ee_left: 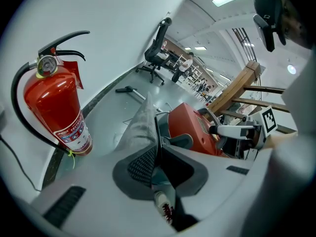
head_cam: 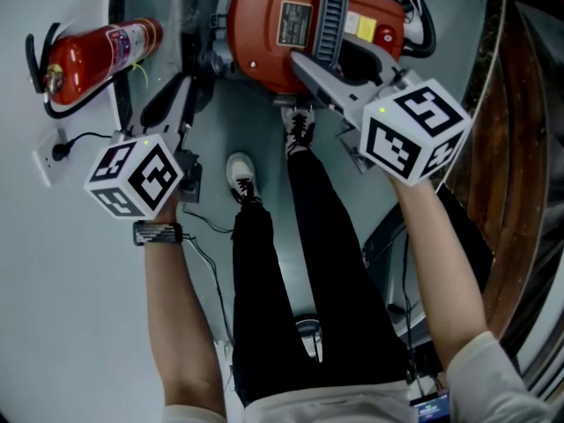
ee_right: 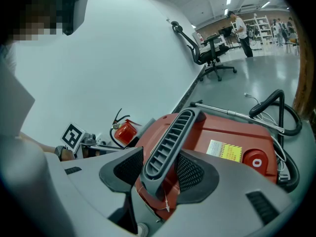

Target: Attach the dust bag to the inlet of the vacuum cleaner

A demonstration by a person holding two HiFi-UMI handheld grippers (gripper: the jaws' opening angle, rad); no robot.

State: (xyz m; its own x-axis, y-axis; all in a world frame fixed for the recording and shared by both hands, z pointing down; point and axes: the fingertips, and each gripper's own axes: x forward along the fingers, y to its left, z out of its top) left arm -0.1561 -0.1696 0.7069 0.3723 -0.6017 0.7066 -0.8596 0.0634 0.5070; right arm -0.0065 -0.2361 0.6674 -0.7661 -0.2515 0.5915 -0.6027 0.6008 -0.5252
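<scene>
A red vacuum cleaner (head_cam: 273, 38) stands on the floor ahead of me, with a grey ribbed handle (head_cam: 330, 7) across its top. My right gripper (head_cam: 322, 67) is shut on that handle (ee_right: 170, 142), a pad on each side of it. In the right gripper view the red body (ee_right: 222, 137) lies just behind the jaws (ee_right: 160, 169). To the left, my left gripper (head_cam: 181, 104) points down beside the machine. A strip of grey cloth, the dust bag (ee_left: 140, 127), runs up from between its nearly closed jaws (ee_left: 157, 154) and looks pinched there. The inlet is hidden.
A red fire extinguisher (head_cam: 92, 55) leans at the wall on the left, above a socket with a plug (head_cam: 48, 157). A black hose (ee_right: 276, 107) coils behind the vacuum. My legs and shoes (head_cam: 242, 174) stand between the arms. Wooden rails (head_cam: 511, 148) rise on the right.
</scene>
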